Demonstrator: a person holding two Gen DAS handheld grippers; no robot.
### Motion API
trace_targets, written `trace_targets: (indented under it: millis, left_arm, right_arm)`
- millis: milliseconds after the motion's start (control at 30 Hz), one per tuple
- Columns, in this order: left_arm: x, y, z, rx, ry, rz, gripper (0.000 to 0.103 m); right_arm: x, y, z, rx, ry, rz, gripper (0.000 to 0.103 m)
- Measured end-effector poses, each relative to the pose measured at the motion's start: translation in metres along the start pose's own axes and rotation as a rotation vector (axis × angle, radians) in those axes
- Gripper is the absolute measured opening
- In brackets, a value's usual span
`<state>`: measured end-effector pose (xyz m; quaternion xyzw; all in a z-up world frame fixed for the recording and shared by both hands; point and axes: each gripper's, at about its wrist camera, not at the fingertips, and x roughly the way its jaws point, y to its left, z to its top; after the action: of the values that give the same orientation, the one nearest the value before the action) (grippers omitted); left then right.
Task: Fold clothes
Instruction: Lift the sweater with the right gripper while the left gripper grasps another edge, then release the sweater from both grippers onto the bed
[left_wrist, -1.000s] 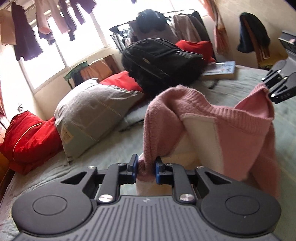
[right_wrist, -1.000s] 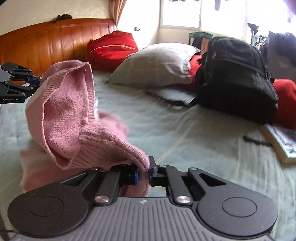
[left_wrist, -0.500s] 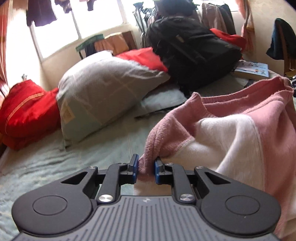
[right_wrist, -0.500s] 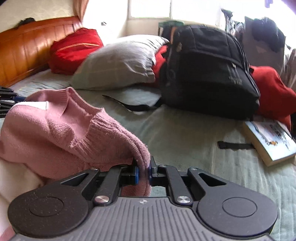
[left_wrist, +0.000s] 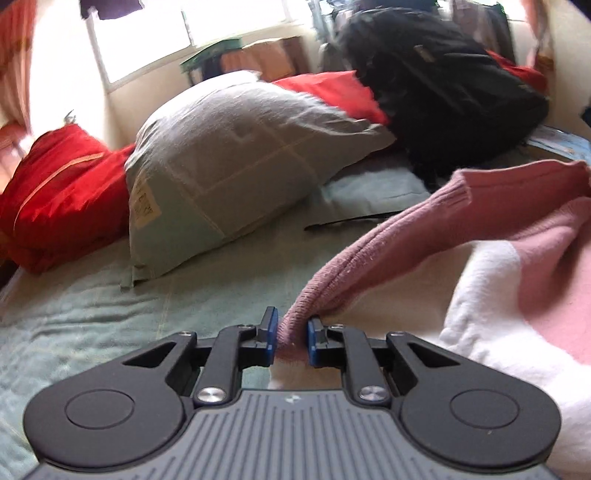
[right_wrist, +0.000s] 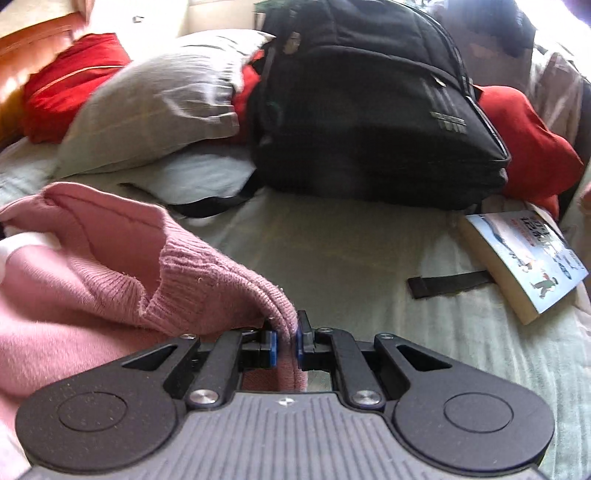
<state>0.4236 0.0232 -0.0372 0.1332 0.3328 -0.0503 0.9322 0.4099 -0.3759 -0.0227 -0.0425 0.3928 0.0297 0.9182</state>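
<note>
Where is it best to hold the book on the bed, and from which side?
Grip the book at its near corner, coming in from the bare sheet in front. It lies flat, its far end is crowded by the backpack, and only there is the page edge exposed.

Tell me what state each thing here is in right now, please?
Left gripper: shut on the sweater's ribbed edge.
Right gripper: shut on another ribbed edge.
Pink sweater: bunched, held between both grippers.
Black backpack: zipped shut, lying on the bed.
Book: closed, cover up.
Grey pillow: propped, creased.
</note>
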Motion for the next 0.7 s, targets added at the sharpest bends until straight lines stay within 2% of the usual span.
trace_targets:
  millis: [100,133,200,300,367,433,533,600,667,700]
  left_arm:
    - [0.015,-0.004,-0.001,-0.014,0.038,0.029,0.016]
    - [0.017,-0.005,-0.003,-0.006,0.049,0.034,0.021]
    - [0.018,-0.006,-0.006,0.004,0.063,0.038,0.024]
    - [0.01,-0.001,-0.009,-0.011,0.06,0.028,0.028]
    - [0.0,0.001,-0.009,-0.007,0.043,0.03,0.033]
    - [-0.013,0.002,-0.006,0.007,0.027,0.021,0.039]
    - [-0.036,0.001,-0.003,0.015,0.001,0.004,0.045]
    - [-0.052,-0.002,-0.004,0.02,-0.008,-0.02,0.052]
    - [-0.07,-0.009,-0.01,0.028,-0.009,-0.039,0.065]
    - [-0.08,-0.013,-0.016,0.036,-0.01,-0.047,0.068]
  right_arm:
    - [0.017,0.0,0.006,0.036,0.014,-0.014,0.012]
    - [0.022,0.001,0.006,0.039,0.02,-0.012,0.013]
    - [0.03,0.004,0.004,0.035,0.046,-0.016,0.014]
    - [0.029,0.007,-0.002,0.034,0.055,-0.019,0.024]
    - [0.02,0.006,-0.004,0.047,0.043,0.002,0.03]
    - [0.008,0.004,-0.005,0.063,0.03,0.02,0.043]
    - [-0.015,0.001,-0.006,0.086,0.015,0.051,0.049]
    - [-0.034,0.002,-0.01,0.092,0.012,0.088,0.053]
    - [-0.054,0.006,-0.016,0.093,0.013,0.119,0.059]
    - [-0.063,0.009,-0.021,0.088,0.012,0.135,0.061]
